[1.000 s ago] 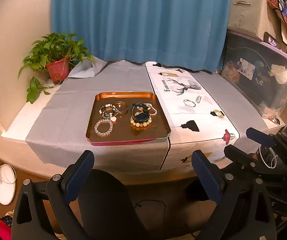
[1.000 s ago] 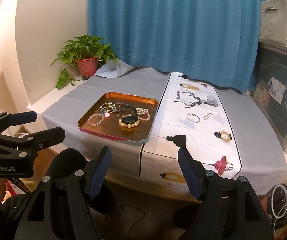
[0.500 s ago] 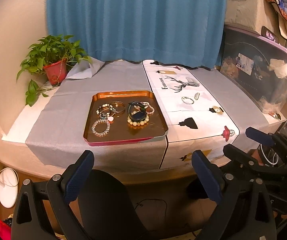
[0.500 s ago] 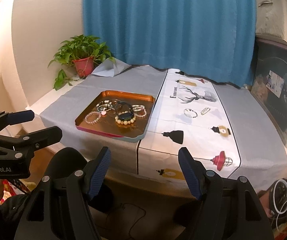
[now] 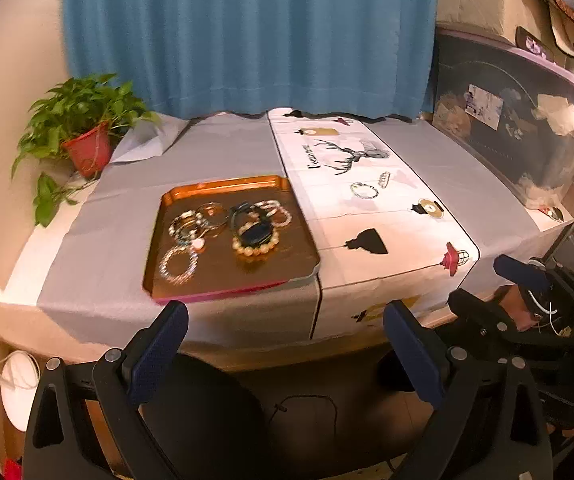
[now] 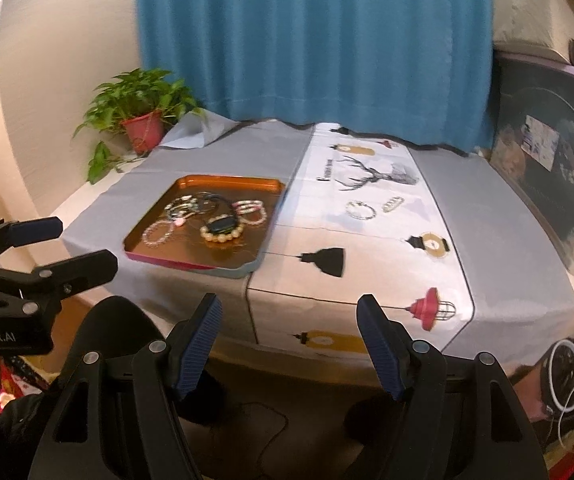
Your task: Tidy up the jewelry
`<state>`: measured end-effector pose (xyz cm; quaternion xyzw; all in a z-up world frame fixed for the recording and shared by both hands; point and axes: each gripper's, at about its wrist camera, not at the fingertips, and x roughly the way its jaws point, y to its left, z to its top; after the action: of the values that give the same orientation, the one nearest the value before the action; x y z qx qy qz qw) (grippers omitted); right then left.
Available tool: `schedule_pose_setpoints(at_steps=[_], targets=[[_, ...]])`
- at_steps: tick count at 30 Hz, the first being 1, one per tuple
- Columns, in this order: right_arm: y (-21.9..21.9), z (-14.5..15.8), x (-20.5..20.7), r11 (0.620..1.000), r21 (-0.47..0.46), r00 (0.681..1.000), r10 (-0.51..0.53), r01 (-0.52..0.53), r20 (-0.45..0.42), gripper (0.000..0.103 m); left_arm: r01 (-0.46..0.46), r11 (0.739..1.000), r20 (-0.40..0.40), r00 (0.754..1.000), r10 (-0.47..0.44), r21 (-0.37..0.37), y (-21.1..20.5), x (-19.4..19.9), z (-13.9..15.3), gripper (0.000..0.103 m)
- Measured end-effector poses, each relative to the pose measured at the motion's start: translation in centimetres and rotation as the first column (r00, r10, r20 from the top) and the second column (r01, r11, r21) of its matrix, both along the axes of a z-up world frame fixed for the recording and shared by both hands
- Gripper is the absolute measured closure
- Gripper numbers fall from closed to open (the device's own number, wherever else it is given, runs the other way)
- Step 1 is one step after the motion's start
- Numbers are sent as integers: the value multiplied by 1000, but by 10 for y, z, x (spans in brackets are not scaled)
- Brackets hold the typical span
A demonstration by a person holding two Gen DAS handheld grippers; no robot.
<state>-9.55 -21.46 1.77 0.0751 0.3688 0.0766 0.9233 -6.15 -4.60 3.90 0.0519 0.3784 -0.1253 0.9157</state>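
Your left gripper released and empty, your right gripper likewise, both short of the table's near edge, bracelets heaped in the orange tray near that edge, two more pieces on the white runner mid-table

left hand-held gripper: jaws apart, empty | right hand-held gripper: jaws apart, empty

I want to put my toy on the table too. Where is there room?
The grey cloth between the plant and the tray is bare. So is the white runner near the front edge. The tray is crowded with bracelets. Two small pieces lie on the runner near the deer print.
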Motion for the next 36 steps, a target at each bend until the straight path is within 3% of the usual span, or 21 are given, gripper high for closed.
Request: schedule_pose_setpoints(at_steps=[6, 16, 23, 30, 31, 36], targets=[[-37, -17, 14, 997, 20, 996, -79, 80, -42, 32, 50, 998, -31, 998, -50, 30, -36, 36, -3, 6], [-105, -54, 60, 980, 11, 975, -198, 200, -99, 32, 98, 995, -132, 987, -96, 3, -102, 132, -21, 6], [-155, -87, 125, 966, -12, 956, -257, 258, -141, 32, 141, 989, -215, 968, -129, 39, -152, 216, -57, 6], [-168, -135, 210, 976, -45, 956, -217, 212, -199, 32, 180, 982, -310, 938, -154, 59, -178, 286, -100, 8], [-168, -140, 217, 977, -44, 954, -212, 207, -211, 32, 194, 979, -329, 930, -164, 59, -181, 296, -107, 9], [-161, -173, 273, 990, 3, 956, -133, 138, -261, 32, 235, 970, -396, 898, -194, 56, -191, 328, -131, 34]])
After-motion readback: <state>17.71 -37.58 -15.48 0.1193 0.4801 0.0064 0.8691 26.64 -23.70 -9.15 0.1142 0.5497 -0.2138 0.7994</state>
